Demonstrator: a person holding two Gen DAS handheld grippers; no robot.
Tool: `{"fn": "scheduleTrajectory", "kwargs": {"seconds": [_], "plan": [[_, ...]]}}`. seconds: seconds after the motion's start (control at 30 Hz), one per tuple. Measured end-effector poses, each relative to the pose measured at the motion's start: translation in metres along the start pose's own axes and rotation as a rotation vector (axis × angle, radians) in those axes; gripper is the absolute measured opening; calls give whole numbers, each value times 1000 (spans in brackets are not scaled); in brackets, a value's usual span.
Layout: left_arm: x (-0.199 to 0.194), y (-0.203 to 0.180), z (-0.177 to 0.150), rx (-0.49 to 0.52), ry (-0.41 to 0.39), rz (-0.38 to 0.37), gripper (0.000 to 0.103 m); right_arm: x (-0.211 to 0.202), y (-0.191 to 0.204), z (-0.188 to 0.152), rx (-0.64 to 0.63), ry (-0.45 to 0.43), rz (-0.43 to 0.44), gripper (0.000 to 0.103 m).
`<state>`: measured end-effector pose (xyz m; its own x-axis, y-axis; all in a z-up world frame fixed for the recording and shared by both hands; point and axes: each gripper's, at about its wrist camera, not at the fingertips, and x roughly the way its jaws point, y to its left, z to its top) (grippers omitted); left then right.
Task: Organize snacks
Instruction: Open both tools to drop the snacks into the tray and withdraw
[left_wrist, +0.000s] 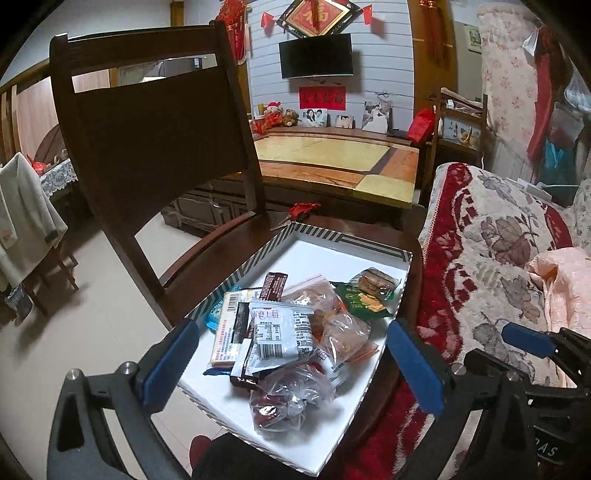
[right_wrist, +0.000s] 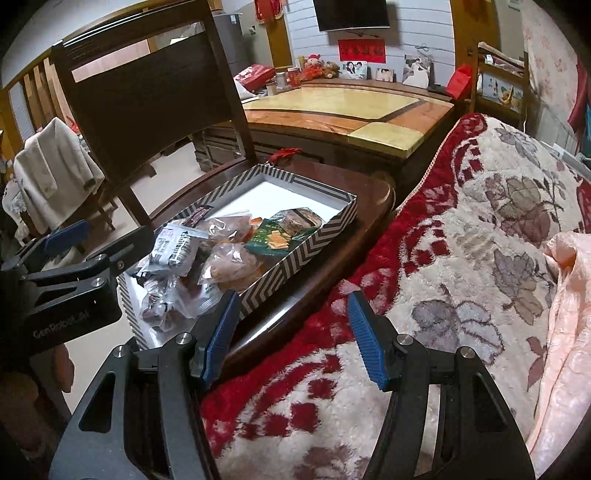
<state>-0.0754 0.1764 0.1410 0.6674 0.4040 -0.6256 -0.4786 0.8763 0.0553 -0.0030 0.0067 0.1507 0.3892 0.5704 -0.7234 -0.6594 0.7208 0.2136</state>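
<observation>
— Where are we with the snacks?

— Both spread wide, empty: left gripper (left_wrist: 291, 363) hovers over the heap of wrapped snack packets (left_wrist: 295, 328) lying in the striped cardboard box (left_wrist: 373, 242); right gripper (right_wrist: 291, 338) hangs just beside the box, over the red floral blanket (right_wrist: 461, 240).

— Next?

— Probably a pick — the white printed sachet (left_wrist: 282, 328) tops the heap; beyond it, the green packet (left_wrist: 364, 301).

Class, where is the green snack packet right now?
The green snack packet lies inside the striped box, right side, beside the clear cake packet.
</observation>
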Motion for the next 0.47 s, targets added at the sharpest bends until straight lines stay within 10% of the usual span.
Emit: {"fn": "scheduleTrajectory", "kwargs": {"seconds": [0.47], "plan": [[-8, -14, -2, 25, -24, -33, 103, -9, -11, -11, 32, 7, -1, 61]]}}
